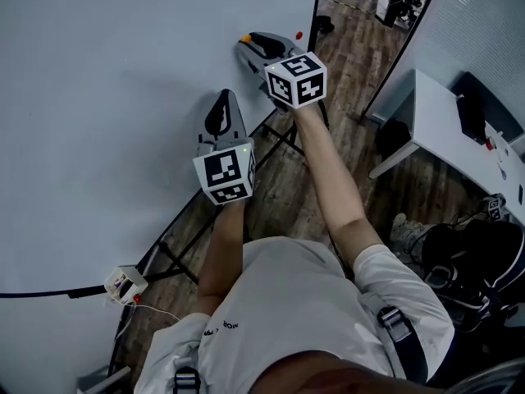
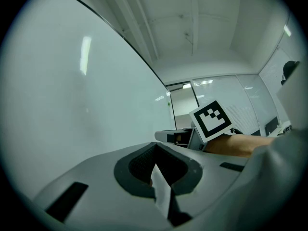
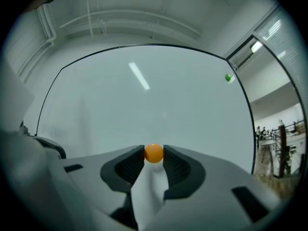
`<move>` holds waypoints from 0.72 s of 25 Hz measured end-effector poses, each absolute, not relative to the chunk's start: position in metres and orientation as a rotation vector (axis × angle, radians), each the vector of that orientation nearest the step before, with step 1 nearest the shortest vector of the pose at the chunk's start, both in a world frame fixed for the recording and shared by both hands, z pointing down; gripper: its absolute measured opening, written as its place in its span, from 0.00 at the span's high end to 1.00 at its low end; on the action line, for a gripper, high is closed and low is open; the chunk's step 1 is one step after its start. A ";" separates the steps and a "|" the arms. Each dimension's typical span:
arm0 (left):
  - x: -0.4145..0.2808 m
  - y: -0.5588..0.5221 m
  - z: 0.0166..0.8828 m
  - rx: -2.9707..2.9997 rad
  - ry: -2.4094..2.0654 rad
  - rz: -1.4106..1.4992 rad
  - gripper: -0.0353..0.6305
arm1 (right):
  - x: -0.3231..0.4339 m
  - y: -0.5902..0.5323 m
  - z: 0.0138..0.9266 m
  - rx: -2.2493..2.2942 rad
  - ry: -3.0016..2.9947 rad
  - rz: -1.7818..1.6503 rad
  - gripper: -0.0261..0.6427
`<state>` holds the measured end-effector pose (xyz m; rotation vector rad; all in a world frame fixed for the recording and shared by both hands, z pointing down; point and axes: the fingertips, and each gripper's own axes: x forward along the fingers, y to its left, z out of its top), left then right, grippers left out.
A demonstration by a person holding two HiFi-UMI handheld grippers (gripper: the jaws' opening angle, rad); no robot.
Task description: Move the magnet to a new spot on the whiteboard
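Note:
A small orange magnet (image 3: 154, 153) sits between the pads of my right gripper (image 3: 154, 155), which is shut on it right at the whiteboard (image 3: 144, 105). In the head view the same right gripper (image 1: 248, 46) points at the board's right part, and the magnet (image 1: 244, 37) shows as an orange speck at its tips. Lower and to the left, my left gripper (image 1: 221, 98) rests near the board surface. Its jaws meet with nothing between them in the left gripper view (image 2: 155, 163). The right gripper's marker cube (image 2: 211, 119) shows there too.
A green dot (image 3: 228, 78) sits near the board's upper right corner. The board's black stand legs (image 1: 283, 134) reach onto the wooden floor. A white desk (image 1: 443, 130) and a black backpack (image 1: 472, 261) are at the right. A small white box (image 1: 125, 283) with a cable hangs lower left.

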<state>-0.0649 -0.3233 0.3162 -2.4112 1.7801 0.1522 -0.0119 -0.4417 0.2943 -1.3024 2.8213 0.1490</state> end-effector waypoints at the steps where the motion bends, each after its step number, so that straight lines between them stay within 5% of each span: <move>1: -0.061 -0.323 0.316 -2.412 1.779 0.152 0.94 | -0.009 -0.439 0.293 -1.301 2.817 0.153 0.77; 18: -0.069 -0.307 0.317 -2.417 1.771 0.182 0.94 | -0.004 -0.396 0.297 -1.407 2.727 0.147 0.76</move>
